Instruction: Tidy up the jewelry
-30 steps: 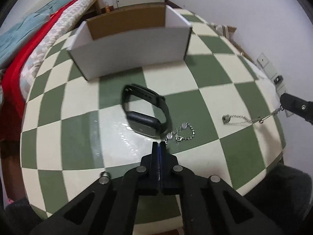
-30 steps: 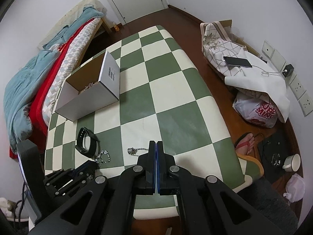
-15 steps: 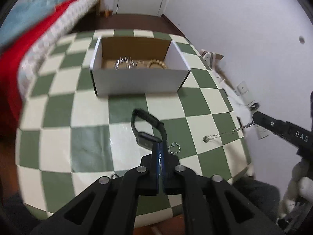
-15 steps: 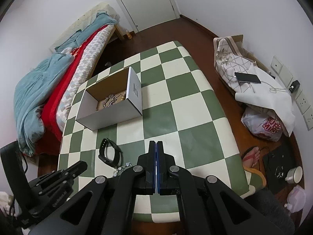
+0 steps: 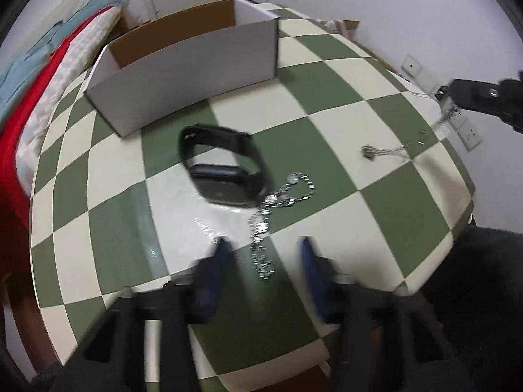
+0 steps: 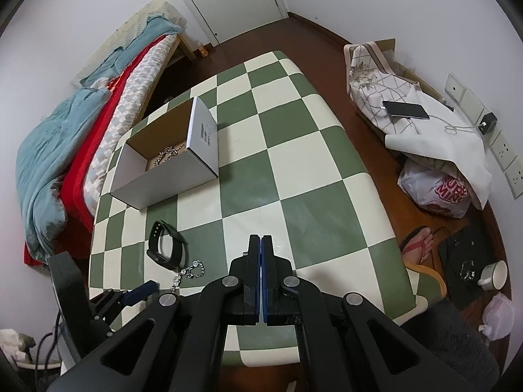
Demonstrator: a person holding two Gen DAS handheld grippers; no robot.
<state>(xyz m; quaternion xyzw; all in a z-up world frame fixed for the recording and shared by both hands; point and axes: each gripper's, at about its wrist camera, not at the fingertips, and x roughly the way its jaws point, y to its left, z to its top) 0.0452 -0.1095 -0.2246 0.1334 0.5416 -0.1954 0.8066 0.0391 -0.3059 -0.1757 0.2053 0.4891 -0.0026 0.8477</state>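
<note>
Left gripper (image 5: 261, 258): spread wide just over the table, its blue fingers (image 5: 214, 271) on both sides of the near end of the crystal bracelet (image 5: 278, 209); I judge it is lined up this way so that closing will catch the chain.
Right gripper (image 6: 261, 281): pressed together and raised over the near table edge; in the left view a thin silver chain (image 5: 392, 152) runs from its tip down to the table, so it seems to pinch one end while the other end rests on a cream square.
Crystal bracelet: lies loose on the table, its far loop just beside the black watch (image 5: 222, 170), maybe touching the band.
Black watch: on its side, between the bracelet and the box.
White box (image 6: 170, 160): open on top, at the far left of the checkered table (image 6: 294, 150), near the bed (image 6: 65, 124); some chains (image 6: 166, 155) are already inside, so it looks like the place for collecting.
Progress: partly done, I think; three pieces are not yet in the box.
</note>
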